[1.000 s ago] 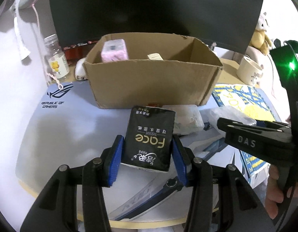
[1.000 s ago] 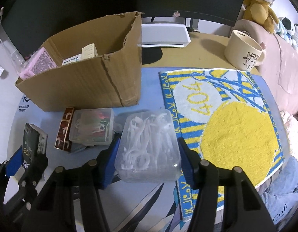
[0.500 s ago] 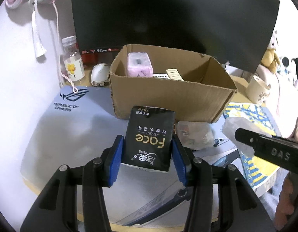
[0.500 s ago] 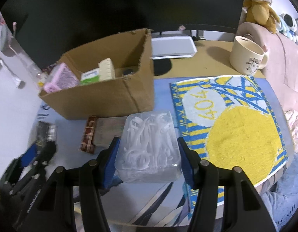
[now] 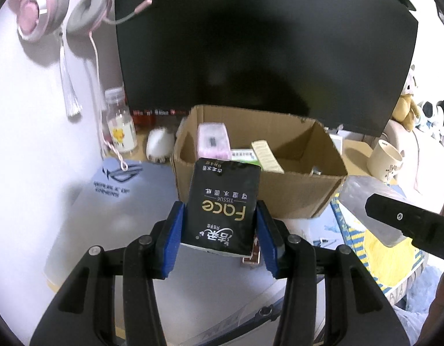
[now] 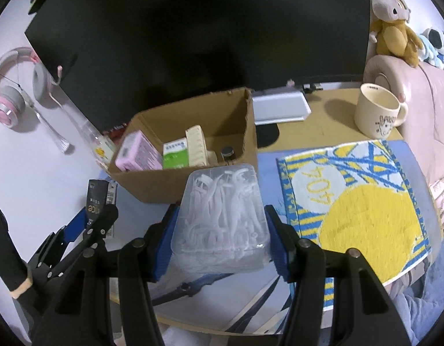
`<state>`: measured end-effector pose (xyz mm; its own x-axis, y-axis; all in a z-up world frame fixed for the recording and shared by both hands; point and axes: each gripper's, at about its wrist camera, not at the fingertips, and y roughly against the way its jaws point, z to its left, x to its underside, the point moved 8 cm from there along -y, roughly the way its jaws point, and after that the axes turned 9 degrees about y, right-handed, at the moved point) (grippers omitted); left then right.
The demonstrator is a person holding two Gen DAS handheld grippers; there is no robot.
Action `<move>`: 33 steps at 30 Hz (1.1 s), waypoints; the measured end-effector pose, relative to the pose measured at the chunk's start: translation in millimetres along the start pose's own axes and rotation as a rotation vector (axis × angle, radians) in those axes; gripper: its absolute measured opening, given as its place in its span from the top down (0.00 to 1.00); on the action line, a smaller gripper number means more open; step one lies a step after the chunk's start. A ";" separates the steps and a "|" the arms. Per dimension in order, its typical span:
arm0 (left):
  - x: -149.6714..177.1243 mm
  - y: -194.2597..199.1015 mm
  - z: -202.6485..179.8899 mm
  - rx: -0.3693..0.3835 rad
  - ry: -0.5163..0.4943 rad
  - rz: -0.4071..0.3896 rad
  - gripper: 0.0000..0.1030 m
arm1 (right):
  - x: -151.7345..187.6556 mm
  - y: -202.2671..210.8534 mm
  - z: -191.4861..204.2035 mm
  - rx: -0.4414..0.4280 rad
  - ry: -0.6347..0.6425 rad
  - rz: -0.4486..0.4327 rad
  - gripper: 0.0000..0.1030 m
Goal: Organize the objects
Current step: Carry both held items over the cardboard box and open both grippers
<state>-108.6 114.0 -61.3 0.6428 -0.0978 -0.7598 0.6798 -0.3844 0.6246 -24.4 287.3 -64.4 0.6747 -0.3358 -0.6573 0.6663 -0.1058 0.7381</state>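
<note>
1. Tissue pack [image 5: 222,216], black with gold lettering, is pinched between the blue pads of the left gripper [image 5: 220,239], lifted clear of the desk mat [image 5: 112,210] on the near side of the cardboard box [image 5: 279,196].
2. Right gripper [image 6: 220,245] clamps a clear plastic case of floss picks [image 6: 222,213], held just near of the box's front wall.
3. Box holds a pink pack [image 6: 138,152], a green-and-white carton [image 6: 175,152] and a small dark jar [image 6: 227,153].
4. Yellow-and-blue towel [image 6: 363,210] lies right of the box; a cream mug [image 6: 377,115] stands farther right.
</note>
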 end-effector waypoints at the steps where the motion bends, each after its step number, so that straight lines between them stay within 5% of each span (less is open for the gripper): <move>1: -3.1 1.5 -0.8 -0.001 0.000 -0.008 0.55 | -2.0 0.7 0.2 -0.003 0.001 -0.003 0.40; 24: -90.3 -8.9 -19.2 0.002 0.052 -0.065 0.55 | -63.7 -24.4 -9.1 -0.004 0.016 0.008 0.40; 33: -100.3 -26.0 -32.0 0.046 0.044 -0.065 0.55 | -80.3 -37.2 -4.4 -0.046 0.045 -0.030 0.40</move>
<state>-179.5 163.2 4.5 0.6134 -0.0312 -0.7891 0.7044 -0.4303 0.5645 -101.9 322.3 -39.8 0.6671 -0.2905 -0.6860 0.6998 -0.0717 0.7108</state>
